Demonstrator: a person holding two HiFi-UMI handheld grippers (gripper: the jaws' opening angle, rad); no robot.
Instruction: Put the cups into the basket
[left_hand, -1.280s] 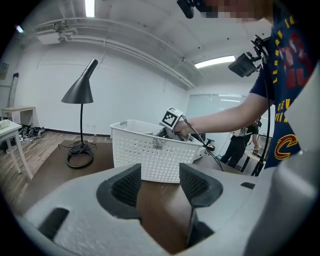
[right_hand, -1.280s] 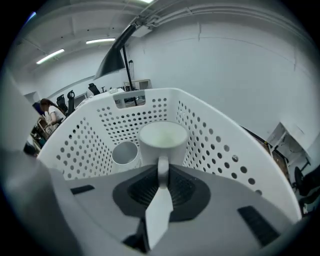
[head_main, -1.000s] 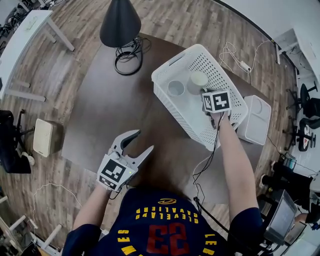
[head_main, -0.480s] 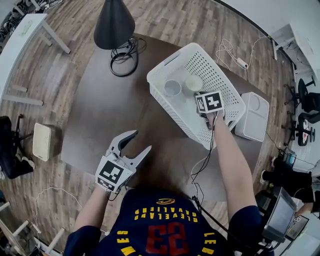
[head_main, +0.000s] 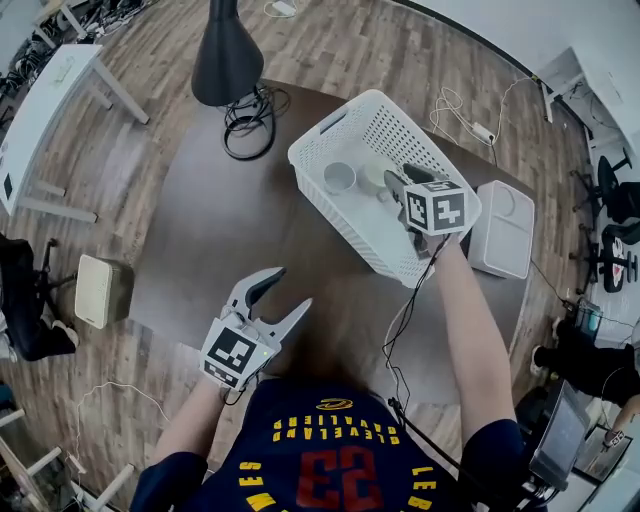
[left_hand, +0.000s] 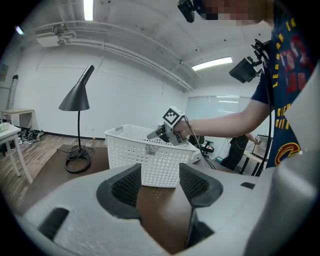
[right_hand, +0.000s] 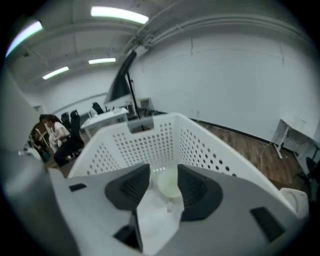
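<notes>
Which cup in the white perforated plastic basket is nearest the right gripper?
The pale green cup, just ahead of the right gripper, whose jaws are opening clear of it; the white cup stands farther left.

A dark table (head_main: 215, 235) is carrying a white basket (head_main: 405, 125) near its right edge and a lamp (head_main: 225, 55) at its far edge.

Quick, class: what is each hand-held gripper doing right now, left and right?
Left hand-held gripper: open, empty.
Right hand-held gripper: jaws opening over the basket, pads clear of the pale cup below.
</notes>
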